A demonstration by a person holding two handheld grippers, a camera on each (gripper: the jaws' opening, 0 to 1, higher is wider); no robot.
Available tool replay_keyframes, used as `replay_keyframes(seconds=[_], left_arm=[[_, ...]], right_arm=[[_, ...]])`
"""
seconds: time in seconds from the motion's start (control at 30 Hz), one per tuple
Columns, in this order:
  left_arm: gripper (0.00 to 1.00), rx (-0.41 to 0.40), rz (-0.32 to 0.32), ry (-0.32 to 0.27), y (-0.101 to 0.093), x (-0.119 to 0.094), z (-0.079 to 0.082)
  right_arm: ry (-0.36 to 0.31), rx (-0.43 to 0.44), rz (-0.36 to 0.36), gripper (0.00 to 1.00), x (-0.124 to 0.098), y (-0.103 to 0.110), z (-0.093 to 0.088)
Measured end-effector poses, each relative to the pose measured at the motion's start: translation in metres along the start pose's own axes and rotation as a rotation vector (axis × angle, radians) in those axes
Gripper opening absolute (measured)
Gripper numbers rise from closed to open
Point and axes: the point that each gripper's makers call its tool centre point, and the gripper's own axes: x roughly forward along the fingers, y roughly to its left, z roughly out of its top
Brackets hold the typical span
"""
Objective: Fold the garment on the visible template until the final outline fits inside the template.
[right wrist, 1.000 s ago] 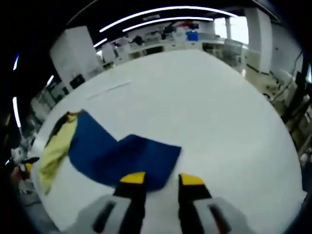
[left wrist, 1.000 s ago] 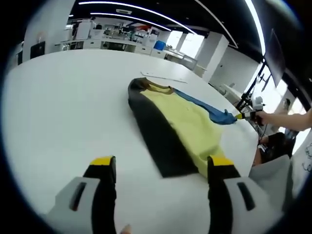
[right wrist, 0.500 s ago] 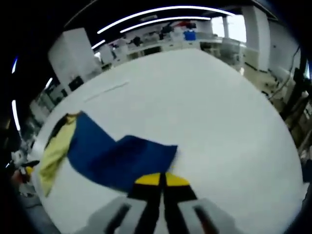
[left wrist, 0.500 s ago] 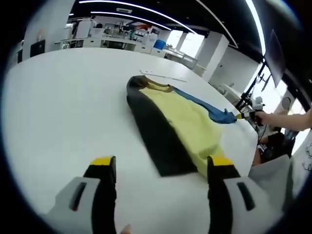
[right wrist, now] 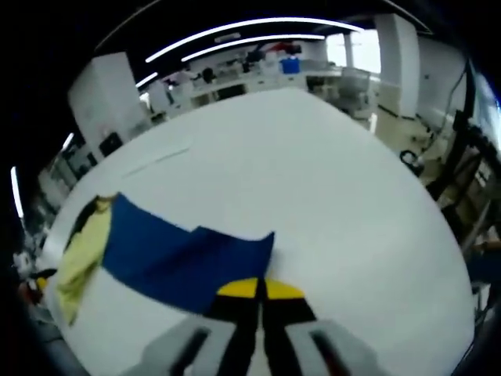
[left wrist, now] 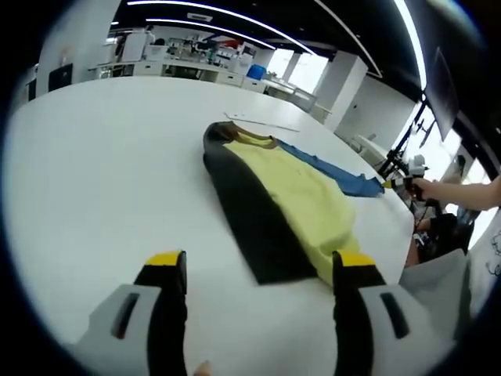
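Left gripper view: garment (left wrist: 286,207) flat on the white surface (left wrist: 94,172), near the middle, long and narrow in outline. Black panel (left wrist: 250,215) along the near side, yellow body (left wrist: 301,200) beside it, blue sleeve (left wrist: 333,174) stretched out toward the far edge of the surface. Left claw (left wrist: 258,262) wide open, holding nothing, hovering just short of the garment's lower hem. Right claw (left wrist: 395,183) small at the far side, at the tip of the blue sleeve, with a hand (left wrist: 438,190) behind it. Thin pale outline (left wrist: 262,121) on the surface beyond the collar, possibly the template, too faint to tell. Much bare surface to the left of the garment; surface edge close behind the sleeve tip.

Right gripper view: right claw (right wrist: 258,291) closed tight on the hem of the blue sleeve (right wrist: 184,258), sleeve lifted a little and pulled straight. Yellow body (right wrist: 78,254) at the left. Wide open surface (right wrist: 337,204) ahead and to the right, nothing in the way.

Progress, as a judgement: probably early to middle. One side seems already folded in; blue sleeve not yet folded over the body, and lengthwise folds probably left to do.
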Motion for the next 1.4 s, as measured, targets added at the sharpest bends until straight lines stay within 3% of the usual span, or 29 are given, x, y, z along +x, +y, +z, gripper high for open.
replay_keyframes(seconds=[0.4, 0.77, 0.87, 0.93, 1.13, 1.2, 1.3, 1.4], left_arm=[[0.73, -0.011, 0.011, 0.003, 0.001, -0.004, -0.005], [0.73, -0.014, 0.014, -0.001, 0.005, -0.007, -0.005], [0.73, -0.015, 0.012, -0.003, 0.005, -0.006, -0.006], [0.73, -0.016, 0.01, -0.004, 0.003, -0.006, -0.006], [0.72, -0.017, 0.005, -0.008, 0.001, -0.006, -0.007], [0.72, -0.017, 0.004, -0.008, 0.001, -0.005, -0.007], [0.72, -0.016, 0.005, -0.01, 0.003, -0.007, -0.006], [0.72, -0.02, 0.006, -0.017, 0.002, -0.01, -0.005]], right_arm=[[-0.011, 0.006, -0.028, 0.0, 0.001, -0.008, -0.001], [-0.035, 0.0, -0.008, 0.0, -0.007, -0.001, 0.0], [-0.051, -0.005, 0.035, 0.11, -0.01, 0.009, 0.002], [-0.064, -0.046, 0.037, 0.22, -0.009, 0.009, 0.006], [-0.114, -0.127, 0.162, 0.51, -0.011, 0.035, 0.012], [-0.107, -0.163, 0.174, 0.59, -0.013, 0.042, 0.009], [-0.104, -0.227, 0.21, 0.68, -0.014, 0.057, 0.006], [-0.094, -0.324, 0.265, 0.7, -0.015, 0.071, 0.003]])
